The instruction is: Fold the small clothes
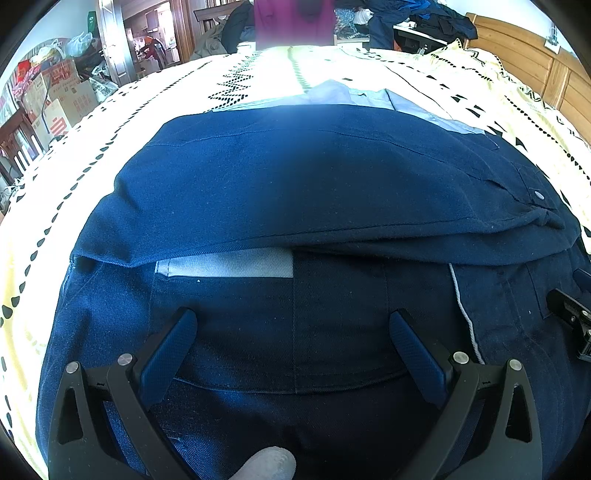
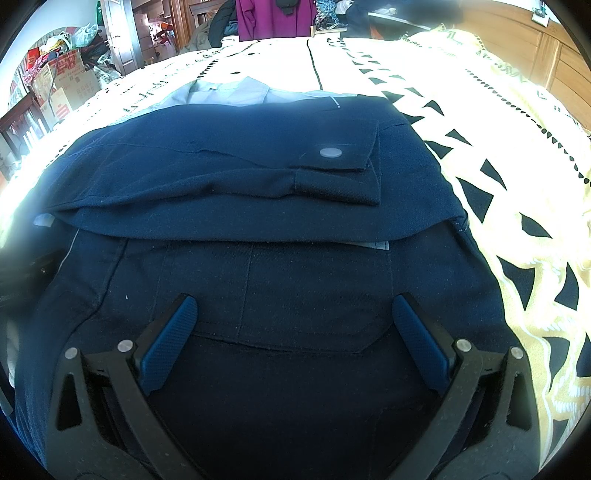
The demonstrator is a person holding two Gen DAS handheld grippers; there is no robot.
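Surroundings: bedroom, bed and clutter.

A cream bedspread with a black geometric pattern is spread over the bed; a wooden headboard is seen at far right. Cardboard boxes with red print and plastic bags are stacked at left, beside a wooden door frame. A magenta garment is seen at the far edge of the bed, with dark blue clothing heaped to its right.

A bed carries everything, covered by a cream spread with dark triangle and dotted patterns. A navy garment lies on it near the cameras, with a pale blue cloth just beyond its far edge.
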